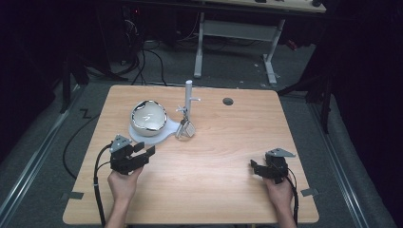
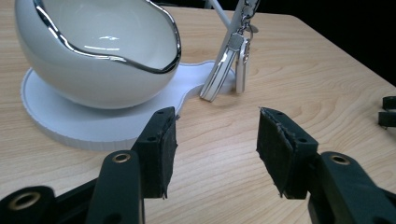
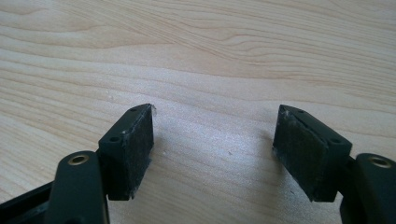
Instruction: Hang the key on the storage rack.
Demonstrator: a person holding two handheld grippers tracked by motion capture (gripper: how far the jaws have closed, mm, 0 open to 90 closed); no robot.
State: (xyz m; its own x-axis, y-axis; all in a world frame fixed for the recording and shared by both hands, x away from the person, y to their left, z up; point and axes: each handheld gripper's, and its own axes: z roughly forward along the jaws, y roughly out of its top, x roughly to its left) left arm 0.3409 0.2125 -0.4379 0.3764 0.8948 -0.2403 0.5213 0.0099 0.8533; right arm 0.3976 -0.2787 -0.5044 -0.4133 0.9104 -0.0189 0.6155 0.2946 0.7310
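High view: left hand-held gripper (image 1: pixel 144 151), jaws spread and empty, sits near the white bowl (image 1: pixel 148 117). Right hand-held gripper (image 1: pixel 256 167) rests spread on the table (image 1: pixel 214 190).

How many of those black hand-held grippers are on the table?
2. The left gripper is near the white bowl on its stand; the right gripper is by the table's right front part. Both have open jaws.

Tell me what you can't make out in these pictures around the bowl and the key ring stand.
- Bowl: the left gripper view cuts off its top and left side; the high view is too small to show whether anything lies inside.
- Key ring: the hook it hangs from is beyond the top edge of the left gripper view.
- Stand: its foot sits behind the key ring in the high view.
- White base plate: the bowl covers its middle.
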